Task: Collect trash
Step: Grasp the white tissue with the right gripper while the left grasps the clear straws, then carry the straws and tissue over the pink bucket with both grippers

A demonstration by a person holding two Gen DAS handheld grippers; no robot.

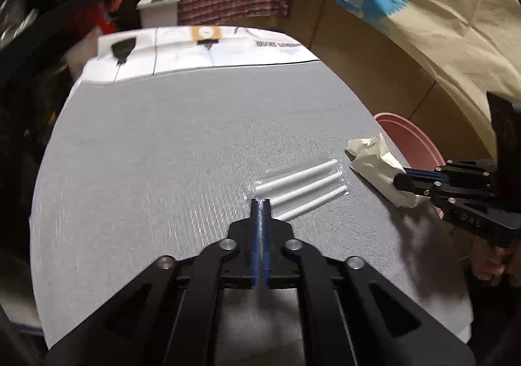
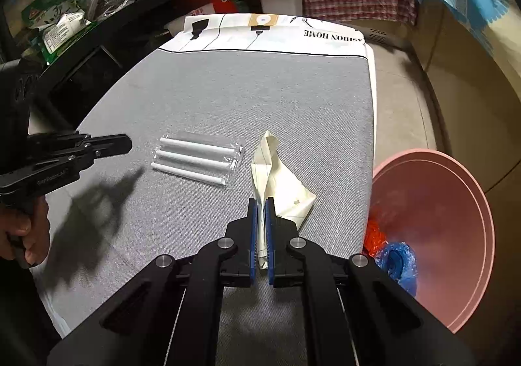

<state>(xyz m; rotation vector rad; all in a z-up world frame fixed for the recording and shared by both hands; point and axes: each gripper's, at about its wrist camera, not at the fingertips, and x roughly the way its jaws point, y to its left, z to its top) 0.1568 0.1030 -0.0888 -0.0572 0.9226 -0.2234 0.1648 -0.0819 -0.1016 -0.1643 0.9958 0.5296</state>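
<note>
The right gripper (image 2: 260,203) grasps the paper (image 2: 280,190); the left gripper (image 1: 260,203) is clenched, empty. The thin paper may slip before reaching the pink basin (image 2: 456,209).

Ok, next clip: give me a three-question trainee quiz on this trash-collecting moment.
1. True or false: the right gripper has its jaws shut on the paper.
2. How many white sticks are in the clear packet?
3. The pink bin sits: A) on the table B) beside the table, below its edge C) on a shelf.

Key: 1 true; 2 three; 3 B.
</note>
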